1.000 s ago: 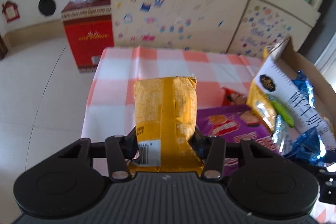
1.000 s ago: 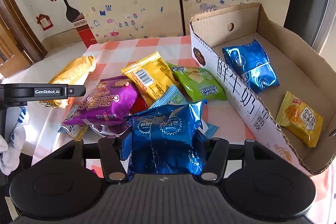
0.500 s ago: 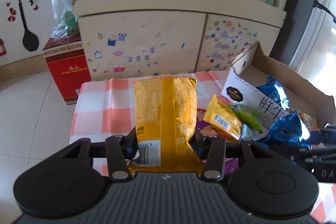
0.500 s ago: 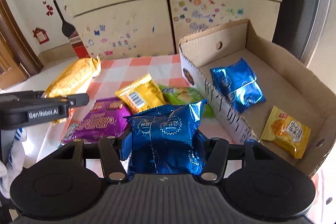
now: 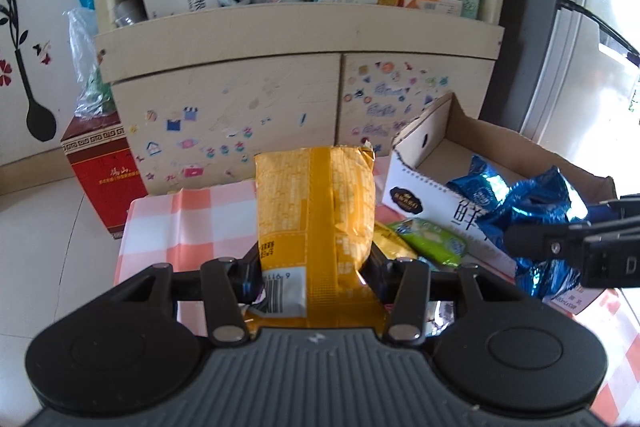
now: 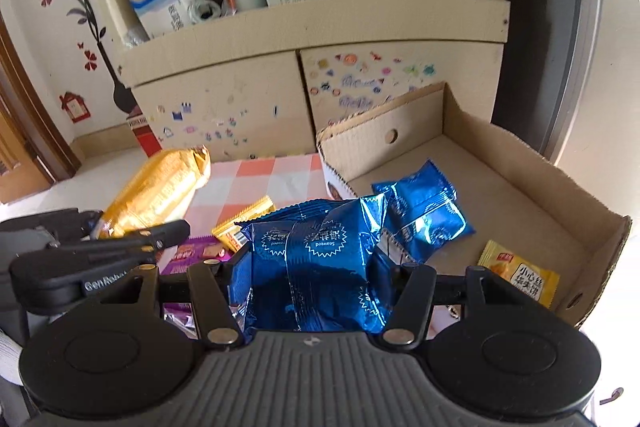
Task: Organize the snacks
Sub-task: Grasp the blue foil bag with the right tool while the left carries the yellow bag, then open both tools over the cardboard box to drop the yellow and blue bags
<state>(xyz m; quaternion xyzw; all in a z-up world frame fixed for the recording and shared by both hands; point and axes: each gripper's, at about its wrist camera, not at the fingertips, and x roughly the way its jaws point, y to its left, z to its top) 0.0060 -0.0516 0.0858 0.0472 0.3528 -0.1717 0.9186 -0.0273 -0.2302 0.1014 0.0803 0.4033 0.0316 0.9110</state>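
Currently left gripper clamps a tall yellow foil snack bag, right gripper a crinkled blue foil pack; slick foil could slip before the open cardboard box.

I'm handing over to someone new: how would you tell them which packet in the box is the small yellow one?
Find the open cardboard box at the right end of the checked tablecloth. Two packets lie on its floor: a shiny blue packet toward the middle and, at the near right corner, the small yellow packet. It is the only flat, yellow one, printed with dark characters.
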